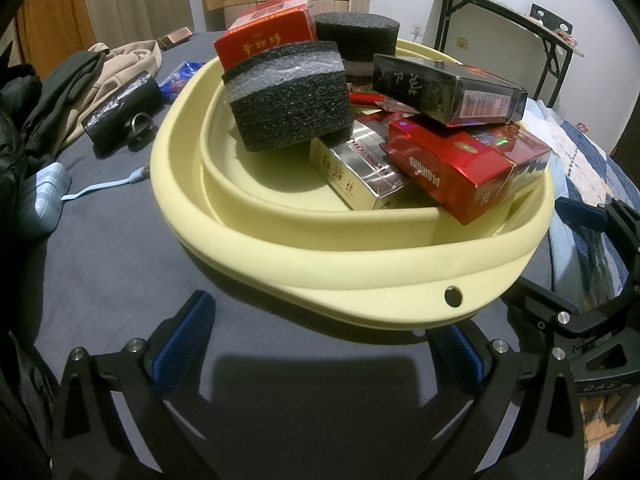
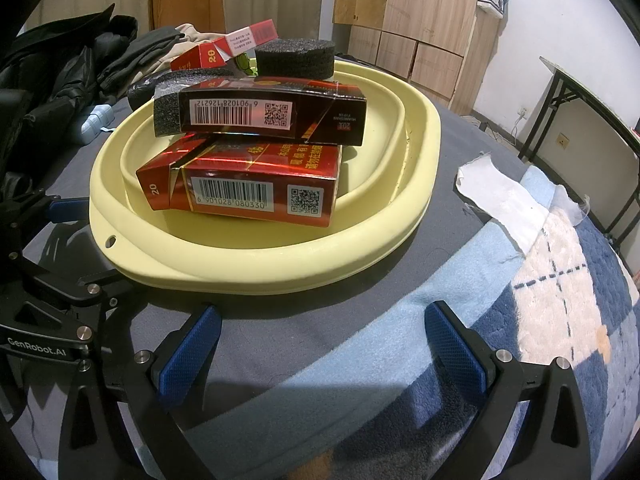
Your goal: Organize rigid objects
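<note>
A pale yellow collapsible basin [image 1: 320, 264] [image 2: 256, 256] sits on a grey bed sheet. It holds a pile of cigarette boxes and black foam blocks: a red box [image 1: 460, 164] [image 2: 256, 184], a black box [image 1: 448, 90] [image 2: 272, 114], a silver-and-cream box [image 1: 356, 170], a red box at the back [image 1: 264, 32] [image 2: 224, 50], a foam block [image 1: 288, 100] and a round foam piece [image 1: 356, 34] [image 2: 294, 60]. My left gripper [image 1: 320, 348] is open and empty just before the basin's near rim. My right gripper [image 2: 324, 344] is open and empty, over the sheet beside the basin.
Clothes [image 1: 80, 80] [image 2: 72, 68], a dark foil packet [image 1: 120, 108], a blue wrapper [image 1: 180, 74] and a light blue charger with cable [image 1: 44, 196] lie left of the basin. A blue and white blanket [image 2: 540, 280] lies to the right. A folding table [image 1: 512, 20] stands by the wall.
</note>
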The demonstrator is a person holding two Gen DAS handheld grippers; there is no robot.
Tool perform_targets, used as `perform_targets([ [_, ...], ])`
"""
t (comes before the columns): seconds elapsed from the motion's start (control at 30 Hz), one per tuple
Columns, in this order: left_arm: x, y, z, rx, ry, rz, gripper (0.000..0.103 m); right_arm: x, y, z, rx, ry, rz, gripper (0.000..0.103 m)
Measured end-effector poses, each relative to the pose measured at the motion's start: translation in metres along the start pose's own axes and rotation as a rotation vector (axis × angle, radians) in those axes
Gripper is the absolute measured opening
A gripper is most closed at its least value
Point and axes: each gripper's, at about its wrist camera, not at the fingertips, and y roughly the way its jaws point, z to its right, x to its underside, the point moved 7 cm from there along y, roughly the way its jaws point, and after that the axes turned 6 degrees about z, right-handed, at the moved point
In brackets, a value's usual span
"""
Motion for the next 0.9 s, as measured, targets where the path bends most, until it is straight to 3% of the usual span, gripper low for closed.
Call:
perform_targets([
  [0.9,-0.0015,0.0008,-0.0007,0.001,0.0,0.0,0.103,0.0001,-0.0001,0.0004,0.0,0.0,0.0,0.103],
])
